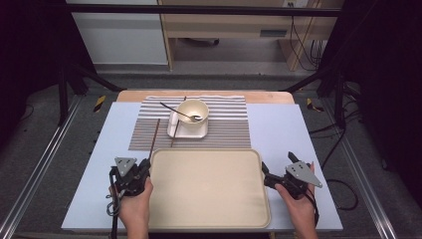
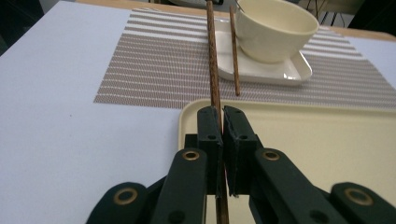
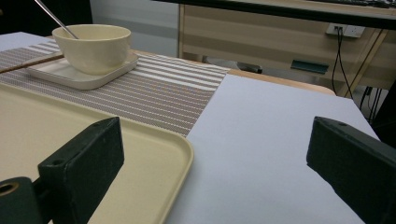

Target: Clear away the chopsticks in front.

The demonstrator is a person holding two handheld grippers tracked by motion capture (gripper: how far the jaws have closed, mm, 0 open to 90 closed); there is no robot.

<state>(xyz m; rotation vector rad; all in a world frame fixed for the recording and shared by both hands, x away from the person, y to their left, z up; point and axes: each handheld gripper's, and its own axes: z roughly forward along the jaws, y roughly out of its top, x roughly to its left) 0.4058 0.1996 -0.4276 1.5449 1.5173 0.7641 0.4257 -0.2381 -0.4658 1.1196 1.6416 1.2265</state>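
Left gripper [image 2: 222, 122] is pinching a chopstick [image 2: 213, 60] at the tray's [image 1: 209, 219] left corner; right gripper [image 1: 266, 173] is sitting spread wide beside the tray's right edge, hand low.

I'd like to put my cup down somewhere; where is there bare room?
The tray is bare between the two tongs. So is the blue mat right of the striped placemat. It is crowded around the bowl, its plate and the chopsticks.
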